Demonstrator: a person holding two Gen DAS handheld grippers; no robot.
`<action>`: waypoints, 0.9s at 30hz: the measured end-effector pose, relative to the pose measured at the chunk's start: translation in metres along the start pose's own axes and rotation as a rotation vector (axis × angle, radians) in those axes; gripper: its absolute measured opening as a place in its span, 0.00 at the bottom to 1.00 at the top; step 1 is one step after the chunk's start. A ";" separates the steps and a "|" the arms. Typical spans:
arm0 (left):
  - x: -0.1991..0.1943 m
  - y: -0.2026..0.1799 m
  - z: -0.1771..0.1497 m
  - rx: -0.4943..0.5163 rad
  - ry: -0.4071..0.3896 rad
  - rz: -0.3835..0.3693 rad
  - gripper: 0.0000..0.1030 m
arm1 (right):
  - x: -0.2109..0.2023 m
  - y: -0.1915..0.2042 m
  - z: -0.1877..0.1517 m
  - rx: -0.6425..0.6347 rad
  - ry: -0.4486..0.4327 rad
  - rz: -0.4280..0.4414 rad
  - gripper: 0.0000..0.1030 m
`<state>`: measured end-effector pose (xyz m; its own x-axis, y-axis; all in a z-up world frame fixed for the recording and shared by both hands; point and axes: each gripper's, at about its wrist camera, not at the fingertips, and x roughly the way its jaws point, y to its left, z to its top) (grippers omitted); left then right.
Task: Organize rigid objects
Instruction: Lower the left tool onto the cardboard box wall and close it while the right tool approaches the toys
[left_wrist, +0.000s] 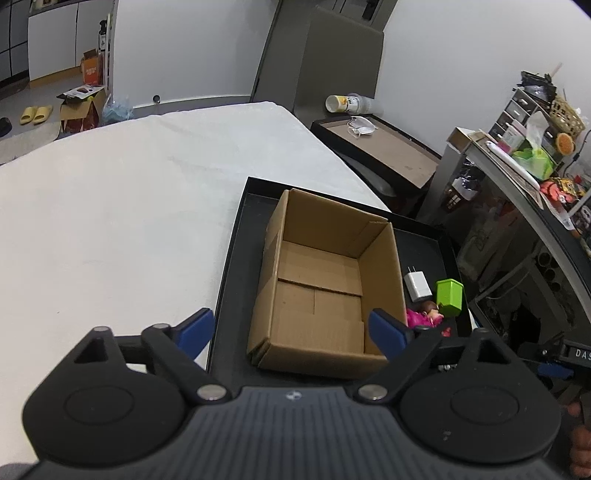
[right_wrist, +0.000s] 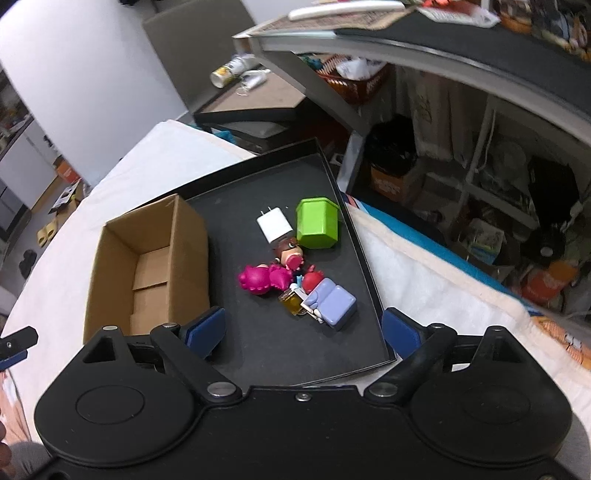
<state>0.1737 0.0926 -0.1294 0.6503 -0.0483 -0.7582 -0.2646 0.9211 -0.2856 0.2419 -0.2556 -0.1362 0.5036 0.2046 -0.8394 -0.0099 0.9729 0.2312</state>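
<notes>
Left tongs: wide, empty, above the cardboard box.
Right tongs: wide, empty, over the black tray.
Toys: clustered on the tray beside the empty box; the purple block lies nearest.
Advice: single out one piece, probably the purple block; straddle it squarely before closing.

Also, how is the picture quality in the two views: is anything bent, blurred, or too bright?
Left wrist view: fisheye bends the bed edge and the black tray rim; the cardboard box is sharp, and the corners are dark. Right wrist view: the shelf overhead curves strongly and its clutter is smeared; the green container and white charger are clear, with no strong glare.
</notes>
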 end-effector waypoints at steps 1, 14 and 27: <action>0.005 0.001 0.002 -0.007 0.000 -0.002 0.85 | 0.003 -0.002 0.001 0.014 0.002 0.001 0.89; 0.061 0.020 0.018 -0.087 0.047 -0.015 0.63 | 0.044 -0.015 0.015 0.148 0.050 -0.065 0.84; 0.098 0.033 0.012 -0.151 0.101 -0.061 0.42 | 0.095 -0.018 0.020 0.247 0.156 -0.138 0.74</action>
<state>0.2369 0.1231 -0.2060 0.5957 -0.1477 -0.7895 -0.3358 0.8471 -0.4118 0.3070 -0.2559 -0.2109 0.3467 0.1055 -0.9320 0.2685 0.9409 0.2064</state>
